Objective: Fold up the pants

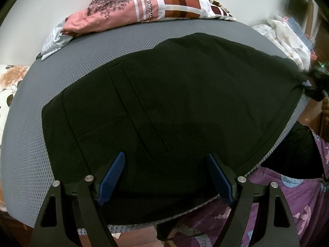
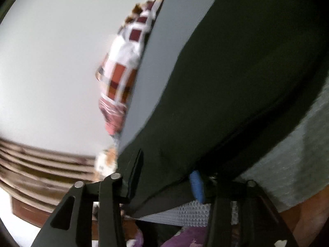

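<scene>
Black pants [image 1: 174,103] lie spread flat on a grey mesh pad [image 1: 30,127], seat side up with a welt pocket showing. My left gripper [image 1: 166,160] is open, its blue pads [image 1: 112,175] hovering over the near edge of the pants with nothing between them. In the blurred, tilted right wrist view the pants [image 2: 236,82] fill the right side. My right gripper [image 2: 174,173] is at their near edge; one blue pad [image 2: 197,187] shows past the cloth, and the cloth hides the rest of the fingers.
A pile of patterned pink and white cloth [image 1: 144,6] lies at the pad's far edge against a white wall. Floral cloth [image 1: 287,39] sits at the far right. Purple printed fabric [image 1: 287,201] is below the pad's near edge.
</scene>
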`<move>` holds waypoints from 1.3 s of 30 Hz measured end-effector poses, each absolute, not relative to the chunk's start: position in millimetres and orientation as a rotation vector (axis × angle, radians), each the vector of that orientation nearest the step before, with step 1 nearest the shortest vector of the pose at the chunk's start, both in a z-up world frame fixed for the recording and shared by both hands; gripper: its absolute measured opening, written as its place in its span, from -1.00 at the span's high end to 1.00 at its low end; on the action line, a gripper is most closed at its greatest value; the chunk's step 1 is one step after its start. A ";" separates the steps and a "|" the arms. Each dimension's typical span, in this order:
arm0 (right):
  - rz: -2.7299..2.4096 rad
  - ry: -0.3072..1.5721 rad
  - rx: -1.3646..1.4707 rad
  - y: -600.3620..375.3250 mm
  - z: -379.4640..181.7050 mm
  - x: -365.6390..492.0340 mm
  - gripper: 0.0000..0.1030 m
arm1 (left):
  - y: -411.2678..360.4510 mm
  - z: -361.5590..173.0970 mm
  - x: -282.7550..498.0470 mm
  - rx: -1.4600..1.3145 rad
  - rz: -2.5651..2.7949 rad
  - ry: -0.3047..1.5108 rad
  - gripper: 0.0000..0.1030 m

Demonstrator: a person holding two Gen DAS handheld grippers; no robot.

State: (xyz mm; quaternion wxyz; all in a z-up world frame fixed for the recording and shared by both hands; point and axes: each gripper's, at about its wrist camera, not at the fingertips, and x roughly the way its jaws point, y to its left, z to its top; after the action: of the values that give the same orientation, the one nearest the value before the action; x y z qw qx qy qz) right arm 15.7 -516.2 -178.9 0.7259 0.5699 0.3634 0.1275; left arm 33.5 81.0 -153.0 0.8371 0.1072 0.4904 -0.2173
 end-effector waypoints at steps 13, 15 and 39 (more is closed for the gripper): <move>0.237 0.906 1.241 -519.8 -186.8 -8.0 0.84 | 100.5 -151.5 30.8 0.223 -0.509 1.018 -0.59; 0.256 0.891 1.253 -517.1 -185.1 -2.6 0.78 | 100.2 -151.6 29.5 0.237 -0.506 1.020 -0.59; 0.476 1.011 1.172 -370.4 -176.4 34.7 0.89 | 112.4 -150.8 26.9 0.218 -0.521 0.990 -0.59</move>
State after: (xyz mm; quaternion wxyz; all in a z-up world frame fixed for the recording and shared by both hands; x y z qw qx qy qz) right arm 34.7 -370.4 -176.4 0.6897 0.5240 0.4521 0.2127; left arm 26.9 112.4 -150.8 0.8420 0.1033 0.4686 -0.2465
